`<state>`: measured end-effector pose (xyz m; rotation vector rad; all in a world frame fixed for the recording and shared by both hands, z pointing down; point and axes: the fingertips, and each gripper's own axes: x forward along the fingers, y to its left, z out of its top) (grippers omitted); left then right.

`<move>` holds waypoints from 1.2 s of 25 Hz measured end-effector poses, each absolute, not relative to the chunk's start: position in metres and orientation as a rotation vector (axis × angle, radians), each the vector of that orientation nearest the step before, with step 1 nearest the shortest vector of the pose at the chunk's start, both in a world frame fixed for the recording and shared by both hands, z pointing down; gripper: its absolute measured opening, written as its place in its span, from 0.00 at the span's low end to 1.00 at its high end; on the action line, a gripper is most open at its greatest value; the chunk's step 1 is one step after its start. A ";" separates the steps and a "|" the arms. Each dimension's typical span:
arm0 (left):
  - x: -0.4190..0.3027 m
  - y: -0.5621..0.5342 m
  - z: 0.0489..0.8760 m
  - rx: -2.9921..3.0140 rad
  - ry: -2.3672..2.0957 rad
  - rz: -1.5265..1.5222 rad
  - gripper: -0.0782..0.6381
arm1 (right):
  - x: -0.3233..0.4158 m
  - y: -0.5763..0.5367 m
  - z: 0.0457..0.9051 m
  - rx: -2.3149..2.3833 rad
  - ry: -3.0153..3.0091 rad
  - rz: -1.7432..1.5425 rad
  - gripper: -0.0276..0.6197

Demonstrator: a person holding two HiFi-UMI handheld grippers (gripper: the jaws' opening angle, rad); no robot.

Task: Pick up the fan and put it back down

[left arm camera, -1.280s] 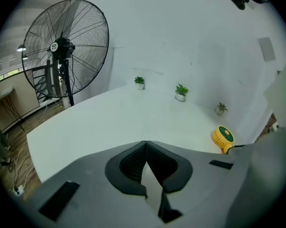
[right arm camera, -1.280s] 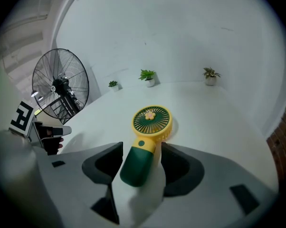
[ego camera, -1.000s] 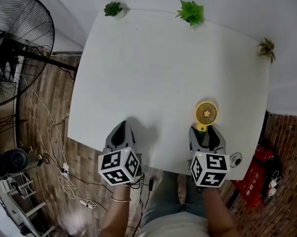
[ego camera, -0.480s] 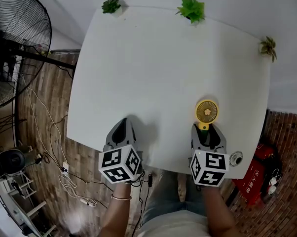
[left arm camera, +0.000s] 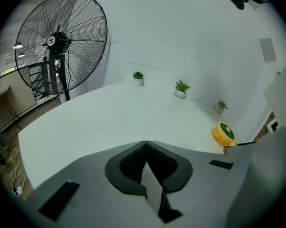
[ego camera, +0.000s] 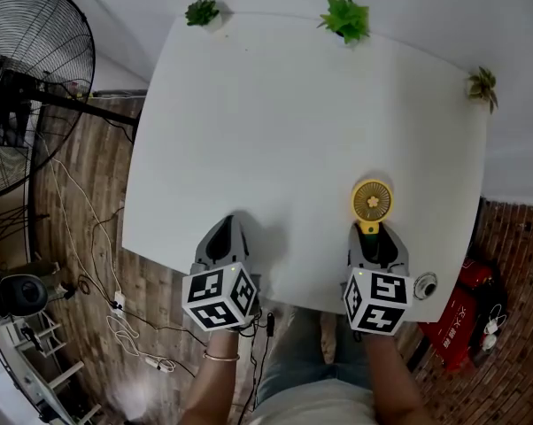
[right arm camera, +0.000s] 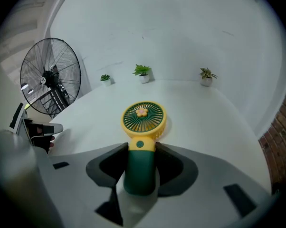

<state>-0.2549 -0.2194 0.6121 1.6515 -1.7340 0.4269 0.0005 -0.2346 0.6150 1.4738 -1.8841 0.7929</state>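
Note:
A small hand fan with a yellow round head and dark green handle lies on the white table near its front right edge. In the right gripper view its head faces up and the handle runs back between the jaws. My right gripper is shut on that handle, both pads pressing its sides just below the yellow neck. My left gripper rests at the table's front edge, well left of the fan, shut with nothing in it. The left gripper view shows the fan far to the right.
Three little potted plants stand along the table's far edge. A large black floor fan stands left of the table. Cables lie on the wooden floor, and a red object sits at the lower right.
Hardly anything differs. My left gripper has drifted slightly right along the table edge. The fan and right gripper hold the same place.

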 end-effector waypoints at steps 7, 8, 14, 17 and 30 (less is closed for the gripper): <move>-0.254 -0.216 0.611 1.647 -1.736 0.418 0.12 | 0.001 -0.234 0.615 1.466 -1.893 0.785 0.32; -0.254 -0.216 0.610 1.647 -1.738 0.416 0.12 | 0.002 -0.234 0.614 1.467 -1.896 0.783 0.32; -0.252 -0.217 0.602 1.656 -1.750 0.400 0.12 | 0.008 -0.236 0.603 1.484 -1.920 0.755 0.32; -0.246 -0.218 0.593 1.672 -1.756 0.383 0.12 | 0.013 -0.238 0.591 1.499 -1.944 0.729 0.32; -0.186 -0.250 0.504 1.863 -1.774 0.209 0.12 | 0.058 -0.272 0.455 1.698 -2.138 0.416 0.32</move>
